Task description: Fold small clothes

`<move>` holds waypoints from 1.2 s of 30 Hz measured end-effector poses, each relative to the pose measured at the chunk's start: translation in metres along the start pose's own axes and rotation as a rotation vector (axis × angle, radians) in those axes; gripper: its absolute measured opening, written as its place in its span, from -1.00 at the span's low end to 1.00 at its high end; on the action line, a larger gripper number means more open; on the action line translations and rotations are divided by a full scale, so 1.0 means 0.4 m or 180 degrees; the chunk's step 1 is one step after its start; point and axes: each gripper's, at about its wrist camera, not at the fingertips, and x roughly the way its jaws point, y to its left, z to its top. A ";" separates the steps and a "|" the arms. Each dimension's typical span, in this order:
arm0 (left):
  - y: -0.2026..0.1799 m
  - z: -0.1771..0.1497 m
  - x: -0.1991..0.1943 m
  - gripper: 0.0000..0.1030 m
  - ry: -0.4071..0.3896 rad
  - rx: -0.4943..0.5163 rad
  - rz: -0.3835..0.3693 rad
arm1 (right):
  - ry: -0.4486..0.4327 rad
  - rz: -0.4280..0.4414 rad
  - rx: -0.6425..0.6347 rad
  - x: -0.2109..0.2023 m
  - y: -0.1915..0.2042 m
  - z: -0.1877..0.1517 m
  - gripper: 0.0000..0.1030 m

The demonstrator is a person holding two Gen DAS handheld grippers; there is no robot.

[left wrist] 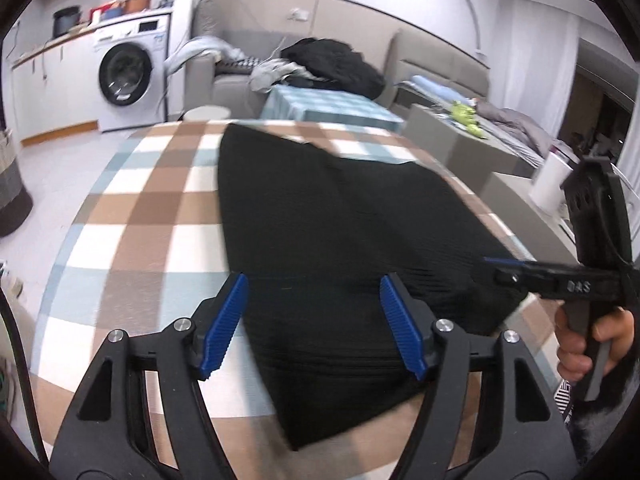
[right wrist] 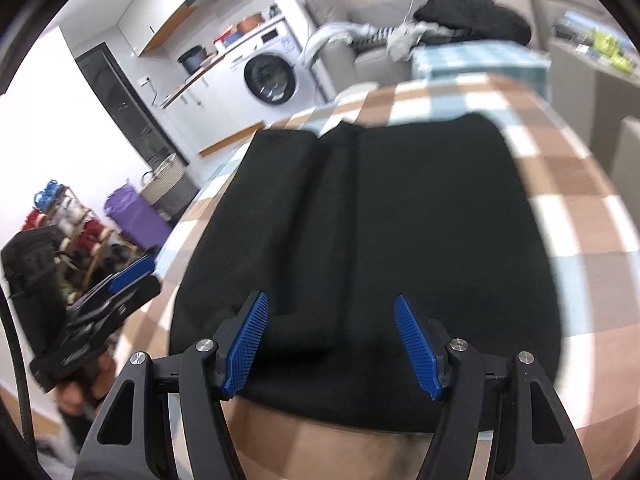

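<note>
Black knit garment (right wrist: 360,240) lies flat on the checked tablecloth (left wrist: 152,208), left gripper (left wrist: 312,324) and right gripper (right wrist: 332,344) both spread empty, so I'd pinch both near corners evenly before folding.

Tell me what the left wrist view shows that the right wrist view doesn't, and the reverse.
Only the left wrist view shows the bed with grey bedding and the white cylinder at far right. Only the right wrist view shows the purple bag, the woven basket and the cluttered rack. Both show the black garment on the checked tablecloth, the washing machine, and the open left gripper and right gripper.
</note>
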 end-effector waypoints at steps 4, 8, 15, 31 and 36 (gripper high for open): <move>0.064 -0.014 -0.001 0.29 0.0079 -0.0091 0.0019 | 0.0200 0.0014 0.0087 0.045 0.008 -0.009 0.31; 0.078 -0.033 0.016 0.29 0.0126 -0.0118 -0.0002 | 0.0202 0.0246 0.0303 0.040 0.005 -0.013 0.31; 0.085 -0.044 0.037 0.29 0.0179 -0.0131 0.0024 | 0.0269 0.0505 0.0810 0.070 -0.039 -0.014 0.14; 0.071 -0.051 0.059 0.29 0.0323 -0.0167 -0.0095 | 0.0434 0.0240 0.0517 0.045 -0.031 -0.059 -0.69; 0.056 -0.060 0.072 0.29 0.0389 -0.0117 -0.0115 | -0.0024 0.0012 0.0399 -0.028 -0.025 -0.022 -0.20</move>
